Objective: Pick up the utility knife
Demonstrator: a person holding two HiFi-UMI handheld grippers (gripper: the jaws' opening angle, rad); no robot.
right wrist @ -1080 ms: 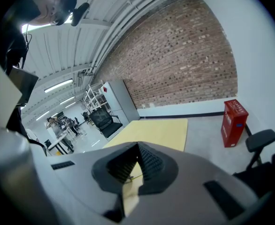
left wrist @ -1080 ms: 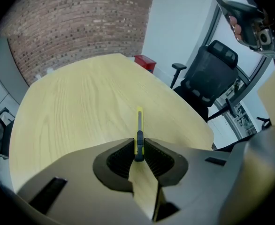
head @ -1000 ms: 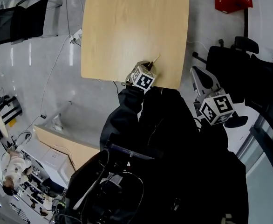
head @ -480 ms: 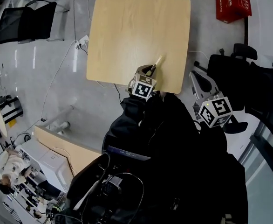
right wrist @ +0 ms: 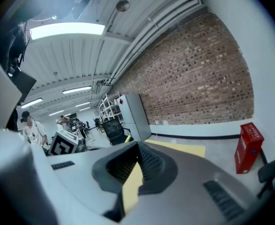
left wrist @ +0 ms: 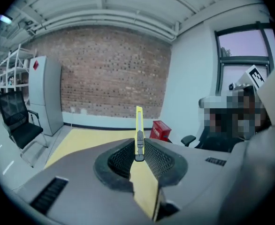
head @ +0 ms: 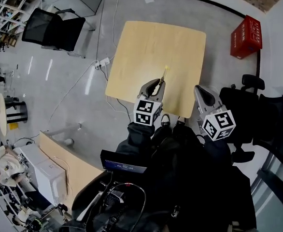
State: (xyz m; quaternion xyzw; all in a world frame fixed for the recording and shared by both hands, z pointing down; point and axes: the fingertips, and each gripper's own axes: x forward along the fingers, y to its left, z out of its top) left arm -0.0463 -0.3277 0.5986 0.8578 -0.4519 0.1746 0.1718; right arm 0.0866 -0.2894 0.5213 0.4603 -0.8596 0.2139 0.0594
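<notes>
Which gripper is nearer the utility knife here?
Left. The left gripper is shut on the utility knife, which sticks out beyond its jaws over the table. The right gripper sits off to the right of it, not touching.

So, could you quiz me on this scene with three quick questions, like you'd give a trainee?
1. True or false: the left gripper is clamped on the yellow utility knife.
2. What stands on the floor beyond the table's far right corner? A) red crate B) blue bin C) green box
3. Fill in: the right gripper holds ____.
Key: 1 true; 2 A; 3 nothing.
</notes>
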